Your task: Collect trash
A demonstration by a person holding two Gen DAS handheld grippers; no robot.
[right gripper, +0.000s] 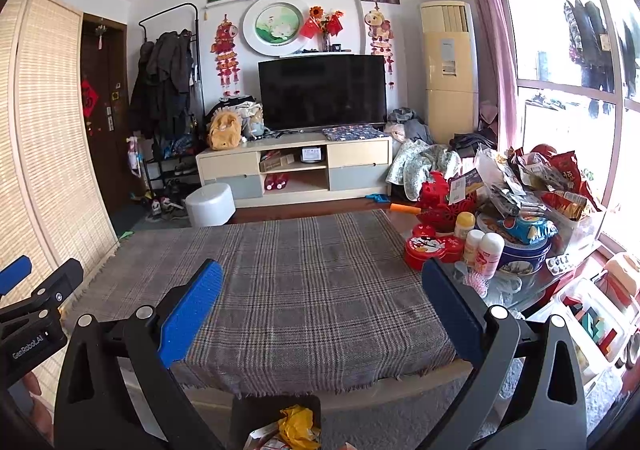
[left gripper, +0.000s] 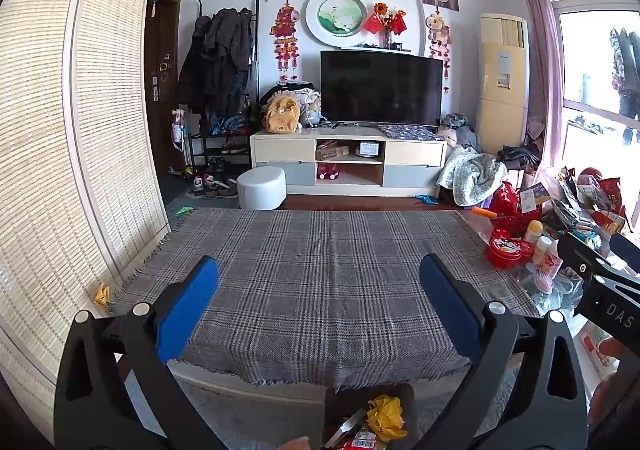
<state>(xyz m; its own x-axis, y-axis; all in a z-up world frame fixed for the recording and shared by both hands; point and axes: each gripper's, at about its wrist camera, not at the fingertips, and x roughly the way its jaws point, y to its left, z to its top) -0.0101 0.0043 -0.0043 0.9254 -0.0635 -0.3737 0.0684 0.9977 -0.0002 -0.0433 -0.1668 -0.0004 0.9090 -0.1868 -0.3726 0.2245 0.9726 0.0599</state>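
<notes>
A: Where is the trash now?

B: Most of it sits in the dark bin [left gripper: 370,394] on the floor, just below the near edge of the tabletop [left gripper: 320,270]. I can see a crumpled yellow paper ball [left gripper: 385,416] on top, with a red-labelled wrapper [left gripper: 362,443] beside it. The plaid cloth on the tabletop looks bare. One small yellow scrap [left gripper: 102,295] lies off its left edge, beside the woven screen [left gripper: 60,170].

A: How would that scrap handle?

B: I judge it light and soft, like the paper ball: it should crush easily and not slip from the blue pads. I would pinch it across its middle, since thin edges may fold away.

A: And your 2 tools?

B: My left hand-held gripper [left gripper: 320,302] is released, with its jaws spread wide and nothing between them. My right hand-held gripper [right gripper: 322,306] is the same, spread wide and empty. Both hover level above the near edge of the tabletop, side by side, aimed at the television [right gripper: 322,92] across the room.

A: Anything to avoid?

B: The tins and bottles [right gripper: 486,250] crowded at the right of the tabletop. They look like kept goods, not trash, though I cannot be sure.
</notes>
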